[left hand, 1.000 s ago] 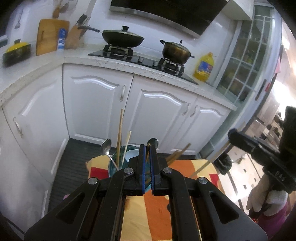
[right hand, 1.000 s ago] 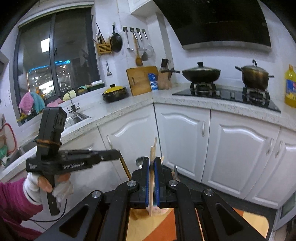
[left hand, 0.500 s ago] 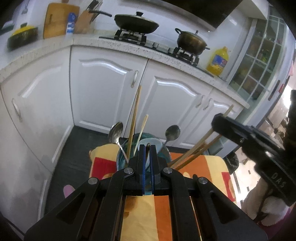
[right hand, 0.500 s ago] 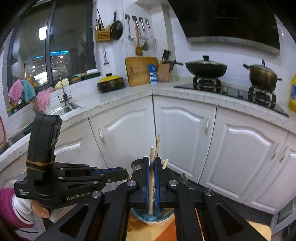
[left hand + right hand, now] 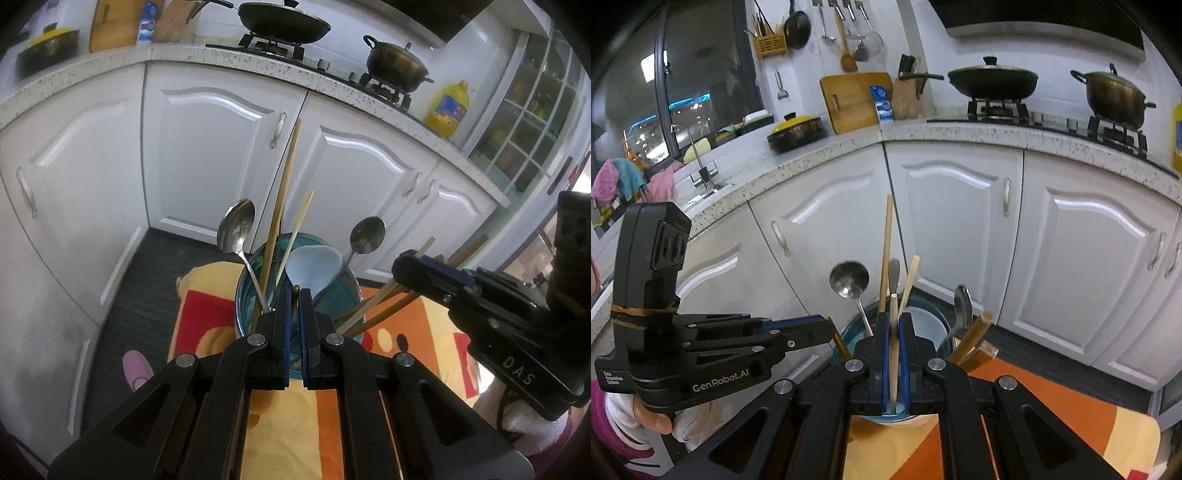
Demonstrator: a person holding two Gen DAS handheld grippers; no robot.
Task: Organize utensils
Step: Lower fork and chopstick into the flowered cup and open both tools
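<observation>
Both tools are black with blue pads: left tool [image 5: 294,295], right tool [image 5: 894,321]. Bowl [image 5: 343,295]: translucent teal-blue. Ladle-shaped spoon [image 5: 314,264]: pale blue. Metal spoons [image 5: 236,229]: silver. Chopsticks [image 5: 282,199]: light wood. Cloth [image 5: 280,435]: yellow with orange and red patches. Cabinet doors [image 5: 218,147]: white. Surface [image 5: 820,155]: white with dark speckles.

"DAS" on right tool [image 5: 424,269], "GenRobot.AI" on left tool [image 5: 827,330]

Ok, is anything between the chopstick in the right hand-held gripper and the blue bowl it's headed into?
Nothing blocks it: the chopstick in the right hand-held gripper hangs over the blue bowl; spoons and chopsticks already there only crowd the rim.
</observation>
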